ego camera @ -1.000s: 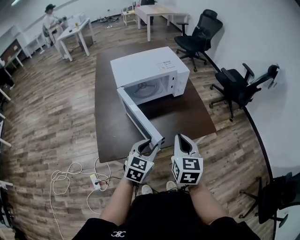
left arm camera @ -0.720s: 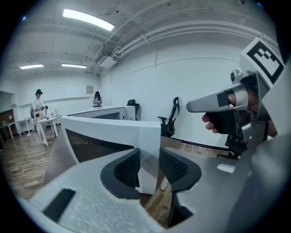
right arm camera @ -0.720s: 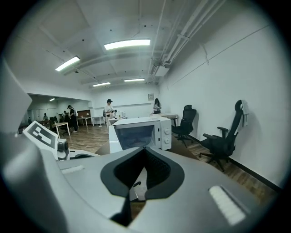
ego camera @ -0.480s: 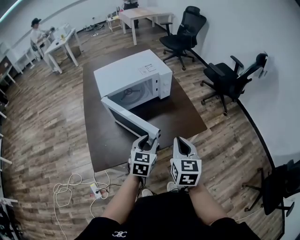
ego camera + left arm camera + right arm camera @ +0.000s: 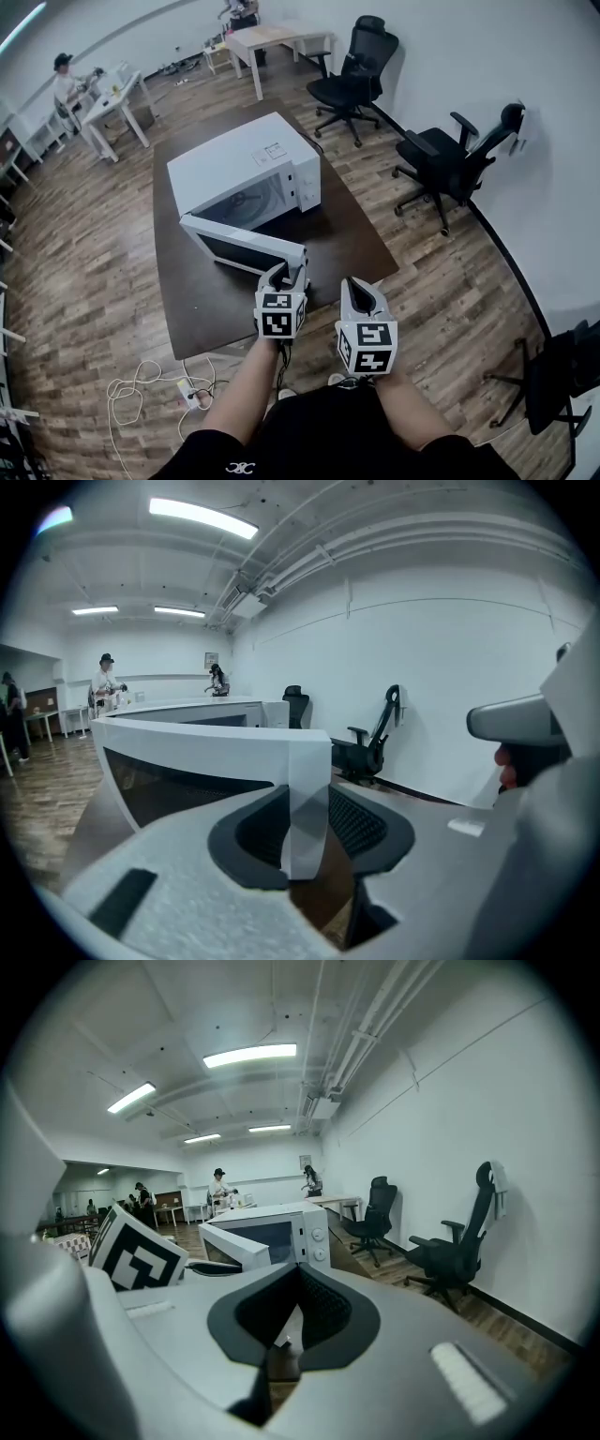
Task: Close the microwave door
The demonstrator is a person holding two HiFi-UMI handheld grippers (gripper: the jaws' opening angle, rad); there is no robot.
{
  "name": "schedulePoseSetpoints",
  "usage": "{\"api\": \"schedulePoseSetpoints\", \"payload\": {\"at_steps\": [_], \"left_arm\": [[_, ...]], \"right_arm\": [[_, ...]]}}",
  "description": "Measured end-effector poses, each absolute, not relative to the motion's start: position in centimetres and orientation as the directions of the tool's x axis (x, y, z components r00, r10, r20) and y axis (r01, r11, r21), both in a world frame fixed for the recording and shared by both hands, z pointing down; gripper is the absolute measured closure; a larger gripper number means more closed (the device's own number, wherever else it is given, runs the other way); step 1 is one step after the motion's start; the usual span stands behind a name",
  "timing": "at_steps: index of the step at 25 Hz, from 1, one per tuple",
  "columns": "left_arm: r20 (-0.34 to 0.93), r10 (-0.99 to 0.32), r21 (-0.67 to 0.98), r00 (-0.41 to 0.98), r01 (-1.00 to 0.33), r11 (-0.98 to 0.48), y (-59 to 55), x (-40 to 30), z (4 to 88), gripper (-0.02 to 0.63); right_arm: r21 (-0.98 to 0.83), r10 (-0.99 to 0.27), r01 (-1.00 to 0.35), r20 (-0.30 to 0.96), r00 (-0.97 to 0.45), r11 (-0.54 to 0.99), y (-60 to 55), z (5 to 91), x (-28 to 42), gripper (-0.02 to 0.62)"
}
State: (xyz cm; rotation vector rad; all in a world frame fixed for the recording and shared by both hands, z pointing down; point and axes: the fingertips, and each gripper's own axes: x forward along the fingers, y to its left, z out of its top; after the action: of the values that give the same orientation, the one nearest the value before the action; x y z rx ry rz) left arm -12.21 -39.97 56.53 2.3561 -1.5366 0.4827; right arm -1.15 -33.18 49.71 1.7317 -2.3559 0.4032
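A white microwave [image 5: 234, 164] stands on the dark brown table [image 5: 347, 234], and its door [image 5: 239, 246] hangs part open, slanting out toward me. My left gripper [image 5: 284, 274] is at the door's free end. In the left gripper view the door's [image 5: 206, 752] white edge stands upright between the pads of my left gripper [image 5: 307, 799], which is shut on it. My right gripper [image 5: 361, 286] hovers just right of the left one over the table's near edge, shut and holding nothing. The right gripper view looks past my right gripper [image 5: 300, 1271] at the microwave's [image 5: 281, 1227] control side.
Two black office chairs [image 5: 352, 80] [image 5: 450, 159] stand by the white wall on the right. Cables and a power strip [image 5: 187, 370] lie on the wood floor at the table's near left corner. White desks with a person [image 5: 66, 80] are far back left.
The door has swung from pointing almost straight at me to slanting across the microwave's front. My left gripper went with its free end, and my right gripper moved along beside it.
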Motion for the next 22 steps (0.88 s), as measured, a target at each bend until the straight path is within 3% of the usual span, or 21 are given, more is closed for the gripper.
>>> {"api": "schedulePoseSetpoints", "payload": {"at_steps": [22], "left_arm": [[0.391,-0.892,0.112,0.226,-0.974,-0.198,-54.4,-9.3,56.6,0.463]], "right_arm": [[-0.1,-0.888,-0.935,0.293,-0.355,0.341,-39.5,50.2,5.6,0.586]]}}
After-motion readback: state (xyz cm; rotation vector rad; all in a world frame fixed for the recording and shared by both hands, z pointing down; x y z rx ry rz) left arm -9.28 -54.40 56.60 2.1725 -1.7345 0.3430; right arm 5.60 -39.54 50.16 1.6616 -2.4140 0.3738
